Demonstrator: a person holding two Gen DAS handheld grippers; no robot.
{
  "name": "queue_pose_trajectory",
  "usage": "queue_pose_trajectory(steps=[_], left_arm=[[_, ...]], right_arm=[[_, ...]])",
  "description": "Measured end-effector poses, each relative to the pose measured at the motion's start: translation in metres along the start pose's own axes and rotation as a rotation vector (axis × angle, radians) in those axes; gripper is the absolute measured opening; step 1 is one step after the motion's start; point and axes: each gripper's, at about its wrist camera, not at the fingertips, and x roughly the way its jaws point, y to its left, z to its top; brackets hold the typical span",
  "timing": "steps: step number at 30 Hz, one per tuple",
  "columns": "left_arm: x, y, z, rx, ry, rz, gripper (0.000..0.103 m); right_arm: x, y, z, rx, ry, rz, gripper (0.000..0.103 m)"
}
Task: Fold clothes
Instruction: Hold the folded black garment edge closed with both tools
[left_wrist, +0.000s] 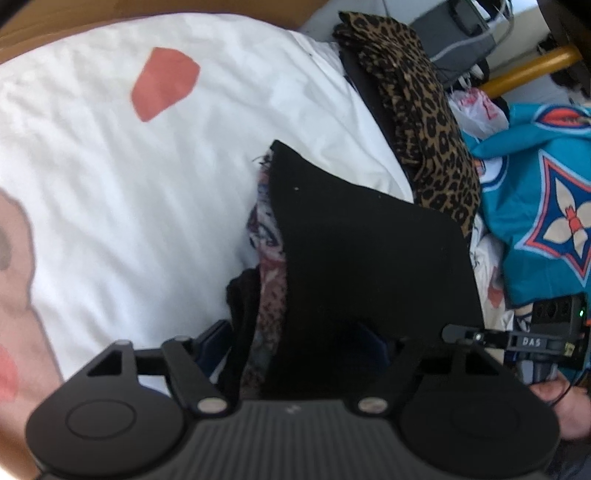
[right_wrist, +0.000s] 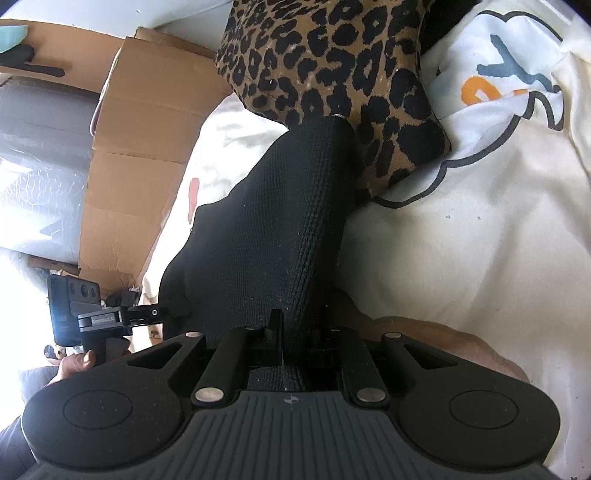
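Observation:
A black knit garment (right_wrist: 280, 229) stretches from my right gripper (right_wrist: 295, 325) up to a leopard-print garment (right_wrist: 332, 74) on the bed. The right gripper is shut on the black cloth. In the left wrist view the same black garment (left_wrist: 362, 258) drapes over my left gripper (left_wrist: 306, 339) and hides its fingertips. The left jaws stand wide apart, and folded patterned layers (left_wrist: 269, 280) hang under the black cloth between them. The right gripper (left_wrist: 465, 334) reaches the garment's right corner. The leopard-print garment (left_wrist: 424, 122) lies behind.
The white bedsheet (left_wrist: 129, 203) has pink patches and fills the left. A teal patterned cloth (left_wrist: 546, 192) lies right of the leopard garment. A cardboard box (right_wrist: 136, 155) stands beside the bed. A hand (right_wrist: 74, 365) holds the left gripper (right_wrist: 147, 314).

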Motion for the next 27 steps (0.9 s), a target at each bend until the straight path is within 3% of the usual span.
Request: queue_pose_trajectory(steps=[6, 8, 9, 11, 14, 16, 20, 27], left_arm=[[0.003, 0.008, 0.004, -0.043, -0.006, -0.066, 0.080], [0.004, 0.007, 0.004, -0.039, -0.006, -0.073, 0.069], [0.005, 0.007, 0.004, -0.036, -0.007, -0.074, 0.068], [0.006, 0.007, 0.005, -0.029, -0.009, -0.077, 0.054], [0.003, 0.011, 0.008, -0.030, -0.002, -0.095, 0.046], [0.002, 0.011, 0.009, -0.025, 0.000, -0.092, 0.047], [0.007, 0.006, 0.011, -0.011, 0.008, -0.076, 0.063], [0.016, 0.002, 0.021, -0.039, 0.047, -0.065, 0.066]], right_arm=[[0.002, -0.004, 0.001, 0.024, -0.008, 0.012, 0.023], [0.003, -0.007, 0.002, 0.041, -0.007, 0.024, 0.031], [0.004, -0.008, 0.003, 0.050, -0.006, 0.029, 0.031], [0.005, -0.011, 0.004, 0.068, -0.006, 0.041, 0.031], [0.007, -0.010, 0.005, 0.061, -0.007, 0.048, 0.030], [0.009, -0.008, 0.005, 0.055, -0.004, 0.051, 0.028], [0.011, -0.007, 0.005, 0.057, 0.001, 0.057, 0.030], [0.014, -0.011, 0.005, 0.086, 0.007, 0.068, 0.030]])
